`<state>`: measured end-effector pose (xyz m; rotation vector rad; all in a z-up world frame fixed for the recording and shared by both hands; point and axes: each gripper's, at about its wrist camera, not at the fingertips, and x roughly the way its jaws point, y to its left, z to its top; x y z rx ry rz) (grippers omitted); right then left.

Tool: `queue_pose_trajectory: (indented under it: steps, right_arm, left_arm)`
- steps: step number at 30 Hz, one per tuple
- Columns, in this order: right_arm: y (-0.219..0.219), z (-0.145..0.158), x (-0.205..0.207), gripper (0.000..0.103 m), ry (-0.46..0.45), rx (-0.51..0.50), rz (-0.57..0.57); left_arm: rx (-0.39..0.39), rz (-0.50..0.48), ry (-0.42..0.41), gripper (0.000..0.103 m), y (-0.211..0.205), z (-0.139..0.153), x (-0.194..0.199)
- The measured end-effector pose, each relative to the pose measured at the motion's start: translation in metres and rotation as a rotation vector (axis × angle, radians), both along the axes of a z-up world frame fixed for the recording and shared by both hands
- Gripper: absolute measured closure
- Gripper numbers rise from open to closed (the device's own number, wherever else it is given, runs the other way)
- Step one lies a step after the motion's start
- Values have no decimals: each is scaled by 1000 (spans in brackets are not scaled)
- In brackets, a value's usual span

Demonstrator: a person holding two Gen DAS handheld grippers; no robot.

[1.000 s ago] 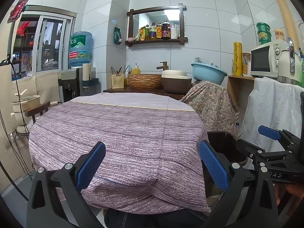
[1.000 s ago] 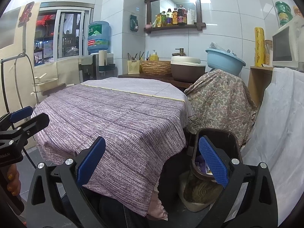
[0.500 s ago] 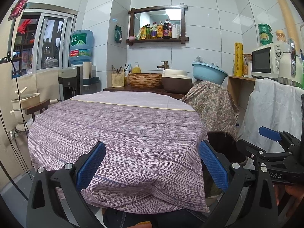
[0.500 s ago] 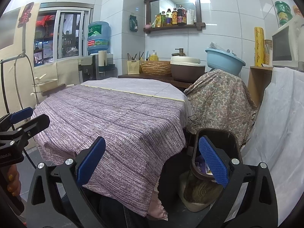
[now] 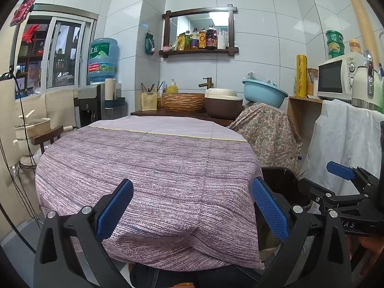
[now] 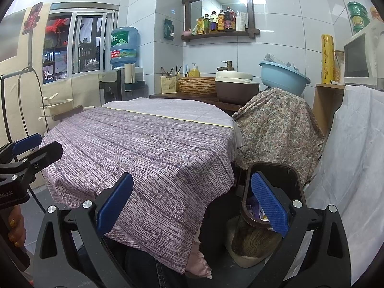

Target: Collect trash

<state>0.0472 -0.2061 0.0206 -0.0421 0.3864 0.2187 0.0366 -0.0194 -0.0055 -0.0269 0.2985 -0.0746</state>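
A round table under a purple striped cloth point(image 5: 148, 168) fills the middle of both views, and I see no trash on its top. A dark bin point(image 6: 288, 182) with scraps inside stands on the floor by the table's right side; its rim point(image 5: 285, 175) also shows in the left wrist view. My left gripper point(image 5: 192, 206) hovers open over the table's near edge with nothing between its blue pads. My right gripper point(image 6: 192, 206) is open too, held low between the table's corner and the bin. Each gripper appears at the edge of the other's view.
A chair draped in paisley cloth point(image 6: 276, 129) stands beyond the bin, and a white sheet point(image 6: 355, 158) hangs at the right. A counter at the back holds a basket point(image 5: 182, 102), a pot and a blue basin point(image 5: 264, 93). A water dispenser point(image 5: 100, 91) stands at the left.
Both views have drifted very slightly; the grippers stay open and empty, and nothing on the table or in the bin has moved.
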Motion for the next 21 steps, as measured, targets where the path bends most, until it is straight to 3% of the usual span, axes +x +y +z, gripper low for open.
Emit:
queue_pose_trajectory:
  steps: [21]
  right_arm:
    - [0, 0, 1, 6, 3, -1, 0]
  left_arm:
    - [1, 6, 4, 5, -1, 0, 0]
